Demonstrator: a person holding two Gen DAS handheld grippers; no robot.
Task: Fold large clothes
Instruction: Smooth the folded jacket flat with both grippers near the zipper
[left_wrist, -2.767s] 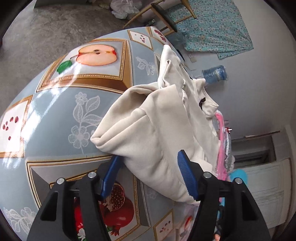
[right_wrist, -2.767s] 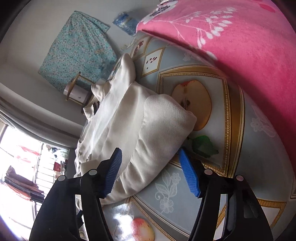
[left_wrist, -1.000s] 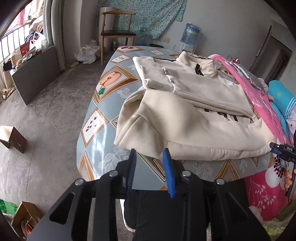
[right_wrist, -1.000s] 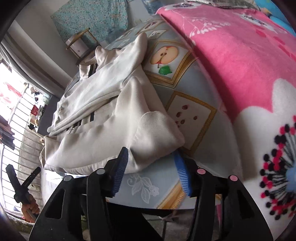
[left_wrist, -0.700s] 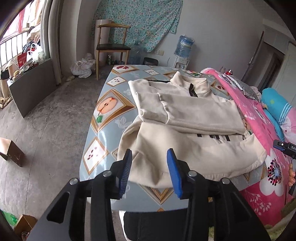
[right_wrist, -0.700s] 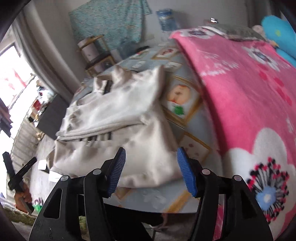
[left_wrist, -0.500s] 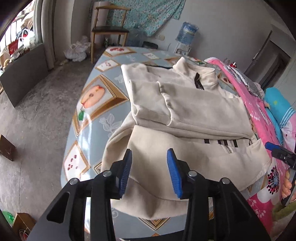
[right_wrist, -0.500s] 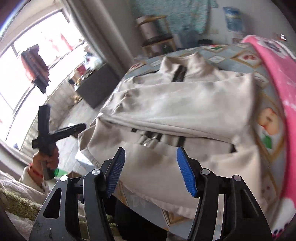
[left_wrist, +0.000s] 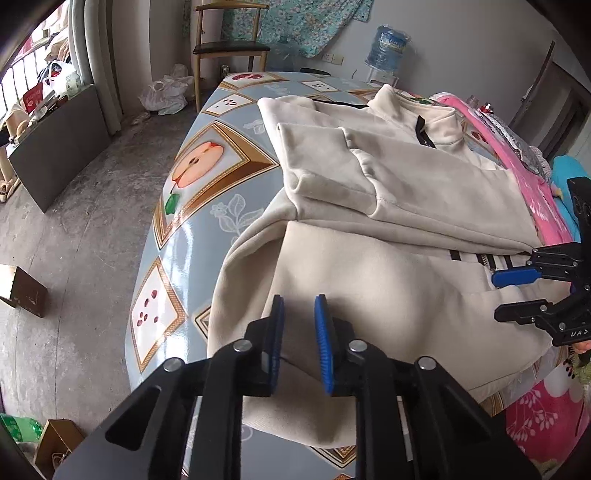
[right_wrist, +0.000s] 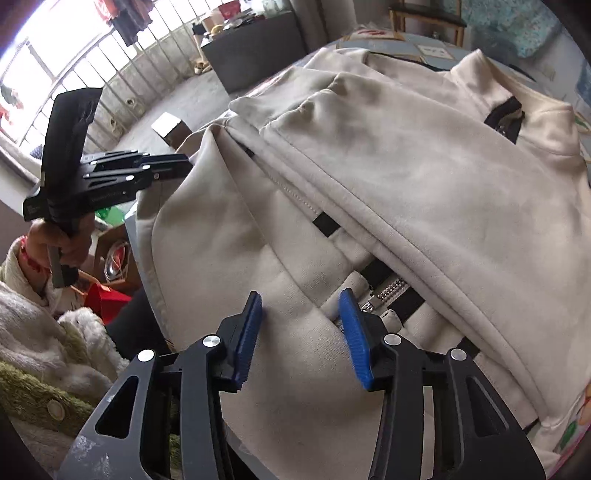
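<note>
A cream zip jacket (left_wrist: 406, 192) (right_wrist: 406, 166) lies flat on the fruit-patterned table (left_wrist: 192, 221), collar at the far end and both sleeves folded across the chest. My left gripper (left_wrist: 299, 306) (right_wrist: 184, 162) hovers over the jacket's near left hem. Its jaws are closing to a narrow gap, and I see no cloth pinched between them. My right gripper (right_wrist: 301, 295) (left_wrist: 502, 295) hangs over the lower front beside the zipper. Its jaws are closing too, and the pads stand clear of the fabric.
A wooden chair (left_wrist: 229, 48) and a water bottle (left_wrist: 388, 40) stand beyond the table's far end. A pink blanket (left_wrist: 532, 417) borders the table on the right. A cardboard box (left_wrist: 22, 291) sits on the concrete floor. A hand (right_wrist: 59, 240) in a fleece sleeve holds the left gripper.
Both grippers have moved in over the jacket's near hem. The right one rolled and swung from the table's right side toward the zipper. Both pairs of jaws have narrowed.
</note>
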